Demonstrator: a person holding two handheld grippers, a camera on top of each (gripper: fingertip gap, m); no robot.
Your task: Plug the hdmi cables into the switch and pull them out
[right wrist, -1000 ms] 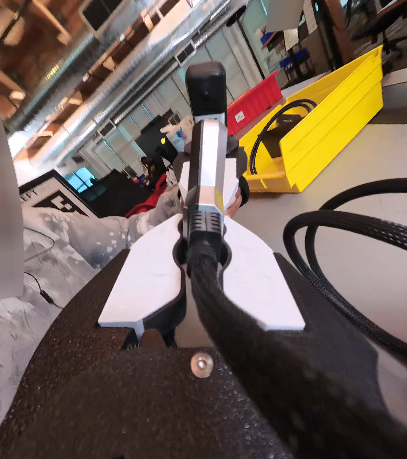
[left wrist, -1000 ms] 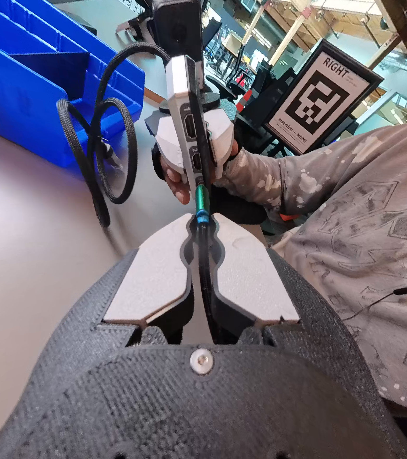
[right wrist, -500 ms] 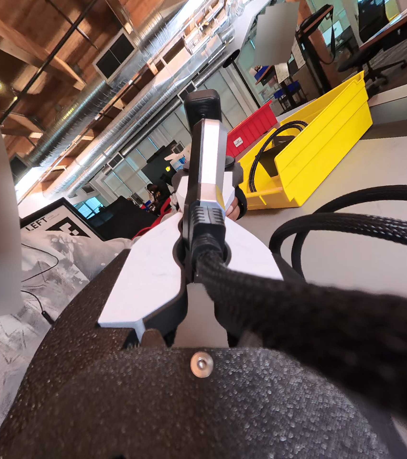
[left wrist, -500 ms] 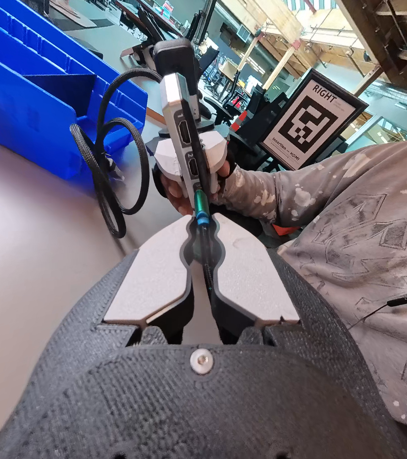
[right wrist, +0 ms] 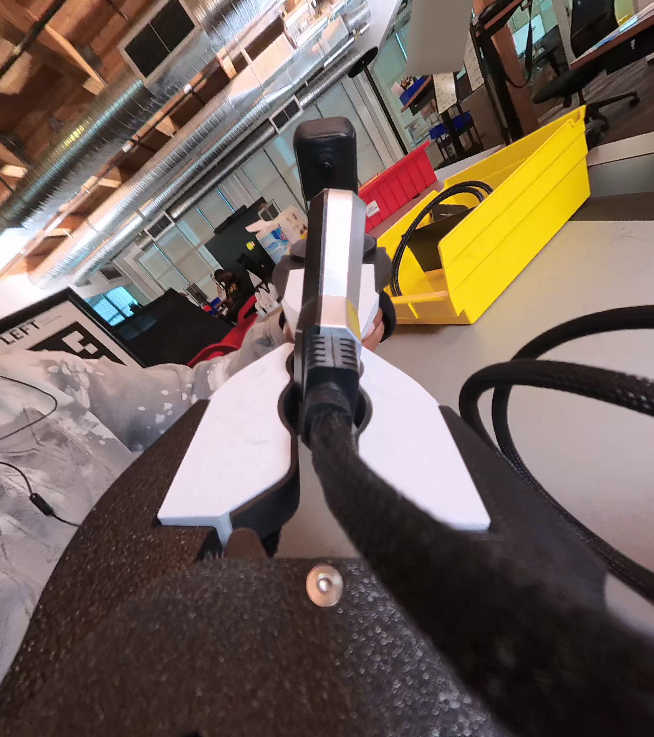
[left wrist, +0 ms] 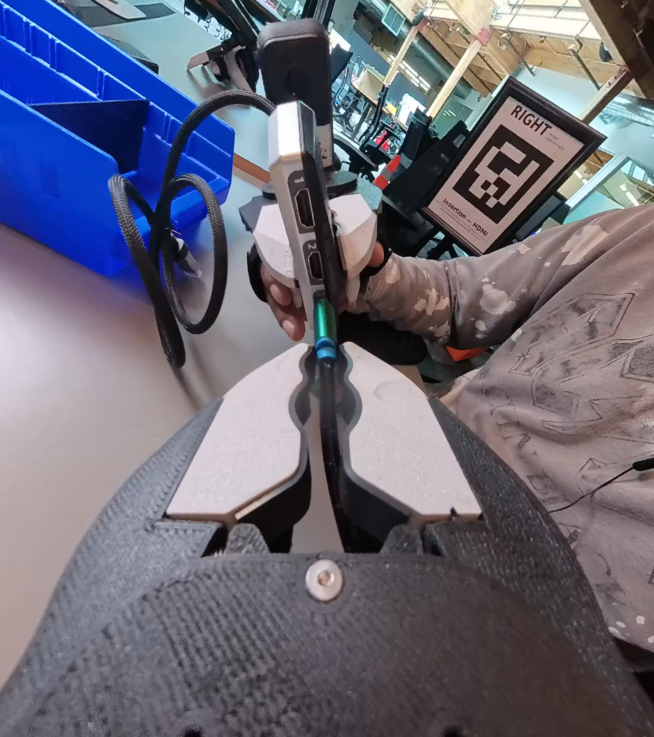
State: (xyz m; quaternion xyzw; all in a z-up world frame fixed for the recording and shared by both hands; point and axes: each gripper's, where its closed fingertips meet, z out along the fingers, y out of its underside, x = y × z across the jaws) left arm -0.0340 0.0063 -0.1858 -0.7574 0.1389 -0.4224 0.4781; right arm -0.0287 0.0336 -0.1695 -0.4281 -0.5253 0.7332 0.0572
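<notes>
Switch (left wrist: 305, 191) is held up between both grippers: green plug (left wrist: 323, 325) is pinched by the left gripper (left wrist: 326, 353), black plug (right wrist: 329, 361) by the right gripper (right wrist: 327, 359).

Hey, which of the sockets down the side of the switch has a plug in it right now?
The bottom socket, nearest the left gripper: the green plug sits in it. The top socket and middle socket above are empty.

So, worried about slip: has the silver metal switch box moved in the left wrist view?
No, barely: the silver metal switch box still stands just right of the blue plastic bin's far corner.
</notes>
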